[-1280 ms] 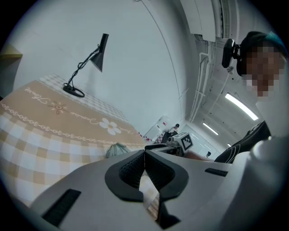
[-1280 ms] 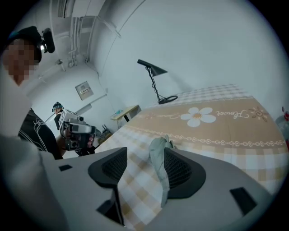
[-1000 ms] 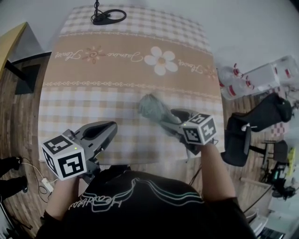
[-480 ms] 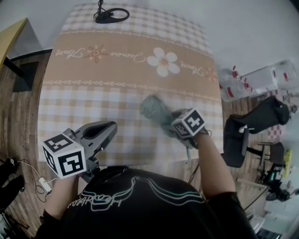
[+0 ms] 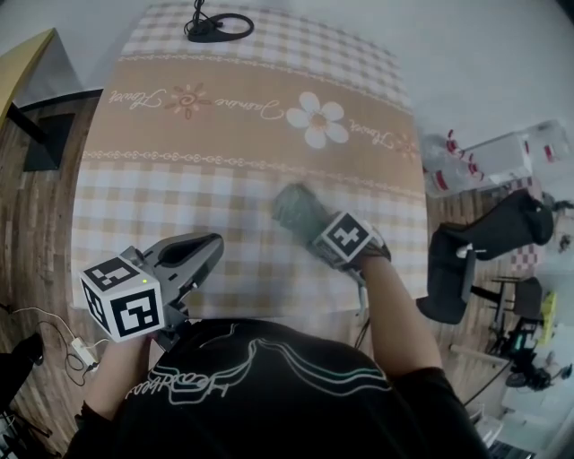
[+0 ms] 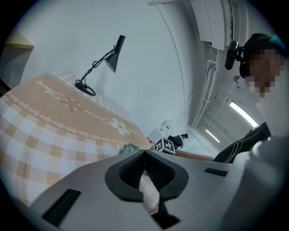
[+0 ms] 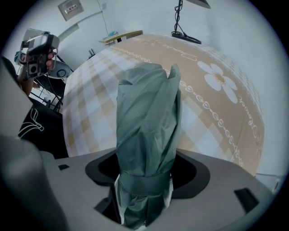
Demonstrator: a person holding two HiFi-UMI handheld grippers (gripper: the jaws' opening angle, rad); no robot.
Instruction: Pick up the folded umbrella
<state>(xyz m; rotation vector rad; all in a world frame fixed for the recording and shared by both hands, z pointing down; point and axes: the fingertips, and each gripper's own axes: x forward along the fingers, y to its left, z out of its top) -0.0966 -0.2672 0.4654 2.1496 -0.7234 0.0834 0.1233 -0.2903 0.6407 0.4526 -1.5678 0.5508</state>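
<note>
The folded grey-green umbrella [image 5: 294, 206] lies on the checked tablecloth [image 5: 170, 193], right of the middle and near the front edge. My right gripper [image 5: 334, 235] points straight down over its near end, so the marker cube hides that end in the head view. In the right gripper view the umbrella [image 7: 146, 122], with its strap wrapped round it, runs up between the jaws of the right gripper [image 7: 144, 180]. Those jaws are opening and dark gaps show on both sides of it. My left gripper [image 5: 208, 246] hovers at the table's front left, shut and empty [image 6: 144, 153].
A black desk lamp [image 5: 215, 25] stands at the table's far edge, also seen as lamp [image 6: 104, 63]. Right of the table are white plastic containers [image 5: 489, 157] and a black chair [image 5: 475, 246]. The table's right edge is close to the umbrella.
My right gripper has come down over the umbrella's near end and tipped to point straight down. The left gripper has stayed where it was.
</note>
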